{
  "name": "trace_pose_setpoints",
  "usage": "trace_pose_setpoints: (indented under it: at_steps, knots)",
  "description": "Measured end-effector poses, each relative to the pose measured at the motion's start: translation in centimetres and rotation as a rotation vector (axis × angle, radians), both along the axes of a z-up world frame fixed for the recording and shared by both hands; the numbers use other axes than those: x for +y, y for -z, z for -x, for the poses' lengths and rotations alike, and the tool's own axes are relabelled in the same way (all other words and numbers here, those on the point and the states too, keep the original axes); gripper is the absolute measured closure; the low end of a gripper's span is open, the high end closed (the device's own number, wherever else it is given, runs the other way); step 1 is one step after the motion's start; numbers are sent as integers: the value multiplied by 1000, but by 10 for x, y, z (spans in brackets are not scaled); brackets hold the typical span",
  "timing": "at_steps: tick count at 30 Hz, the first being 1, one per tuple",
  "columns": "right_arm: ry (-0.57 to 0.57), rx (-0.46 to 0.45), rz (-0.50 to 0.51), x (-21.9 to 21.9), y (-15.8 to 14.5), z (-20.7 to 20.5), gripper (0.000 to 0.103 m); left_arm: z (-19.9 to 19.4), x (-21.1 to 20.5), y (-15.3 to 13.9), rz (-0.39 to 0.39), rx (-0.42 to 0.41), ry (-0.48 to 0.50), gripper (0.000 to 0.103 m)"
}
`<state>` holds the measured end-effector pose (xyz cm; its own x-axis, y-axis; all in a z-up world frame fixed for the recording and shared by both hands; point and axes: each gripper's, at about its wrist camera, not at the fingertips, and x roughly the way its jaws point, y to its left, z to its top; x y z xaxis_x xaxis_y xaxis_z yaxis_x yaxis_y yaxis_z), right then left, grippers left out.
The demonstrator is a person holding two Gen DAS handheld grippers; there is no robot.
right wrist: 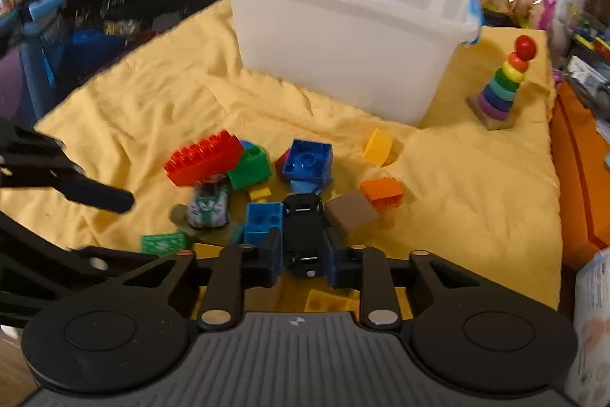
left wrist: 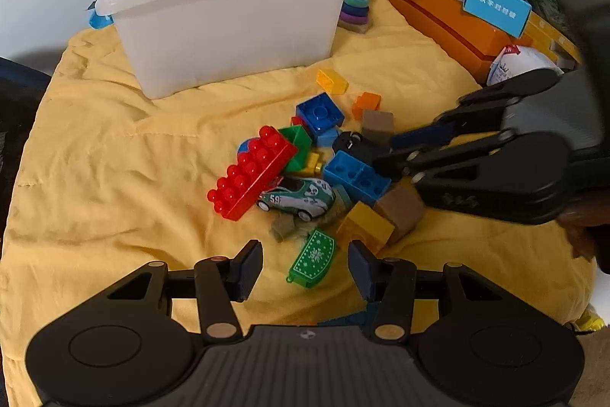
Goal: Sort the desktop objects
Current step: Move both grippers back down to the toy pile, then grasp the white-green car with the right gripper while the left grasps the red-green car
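The green toy car [left wrist: 295, 198] says "59". Right gripper [right wrist: 303, 256] jaws squeeze the black car [right wrist: 304, 231]; left gripper [left wrist: 305, 264] jaws gape wide, holding nothing.

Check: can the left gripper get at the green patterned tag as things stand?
Probably yes. The left gripper is open with the green tag lying flat between its fingers, nothing on top; a yellow block sits close on the right.
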<state>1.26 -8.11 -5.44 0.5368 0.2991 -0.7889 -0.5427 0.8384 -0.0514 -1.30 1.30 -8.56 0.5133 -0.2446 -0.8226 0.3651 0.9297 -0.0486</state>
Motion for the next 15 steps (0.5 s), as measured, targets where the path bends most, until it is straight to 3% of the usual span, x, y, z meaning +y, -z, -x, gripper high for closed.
trace_pose_setpoints:
  at_steps: [4,7,12,15]
  knots:
    - [-21,33,22,4,14,-11,80,-9,0,-3,30,10,-19,49]
    - [-42,1,45,6,19,-16,76,-22,1,-6,88,28,-57,49]
    - [-72,-22,34,7,20,-21,74,-42,-2,2,109,83,-131,49]
    - [-68,-12,21,3,19,-24,79,-54,-4,7,148,131,-181,51]
